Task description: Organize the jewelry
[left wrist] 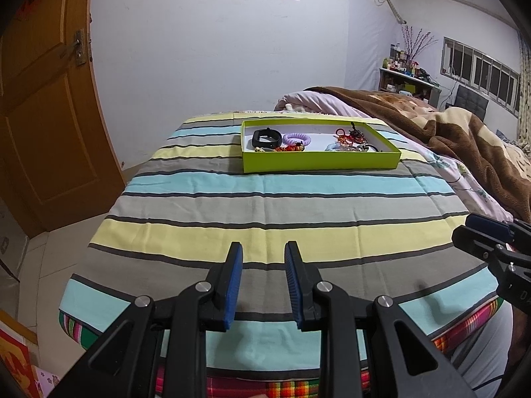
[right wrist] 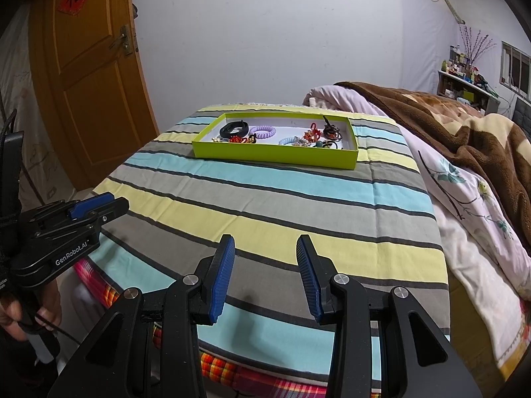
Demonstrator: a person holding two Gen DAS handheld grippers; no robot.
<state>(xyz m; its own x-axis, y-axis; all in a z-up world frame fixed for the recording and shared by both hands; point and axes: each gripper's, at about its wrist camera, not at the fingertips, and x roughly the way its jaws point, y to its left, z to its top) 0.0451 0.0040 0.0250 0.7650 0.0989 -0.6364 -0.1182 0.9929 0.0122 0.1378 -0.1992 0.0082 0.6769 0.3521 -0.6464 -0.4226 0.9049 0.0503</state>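
Note:
A lime-green box (left wrist: 320, 162) (right wrist: 272, 156) sits at the far end of the striped cloth. It holds jewelry: a black band (left wrist: 265, 137) (right wrist: 236, 128), a purple spiral ring (left wrist: 297, 138) (right wrist: 263, 131), red beaded pieces (left wrist: 290, 148) (right wrist: 236, 139), a light blue ring (right wrist: 288, 140) and dark and red ornaments (left wrist: 351, 134) (right wrist: 327, 132) at the right. My left gripper (left wrist: 263, 248) is open and empty over the near edge of the cloth. My right gripper (right wrist: 265, 242) is open and empty, also far short of the box.
The striped cloth (left wrist: 265, 205) covers a raised surface. A brown blanket (left wrist: 448, 126) and pink floral bedding (right wrist: 464, 199) lie to the right. A wooden door (left wrist: 39, 116) stands at the left. A cluttered shelf (left wrist: 408, 76) is at the far right.

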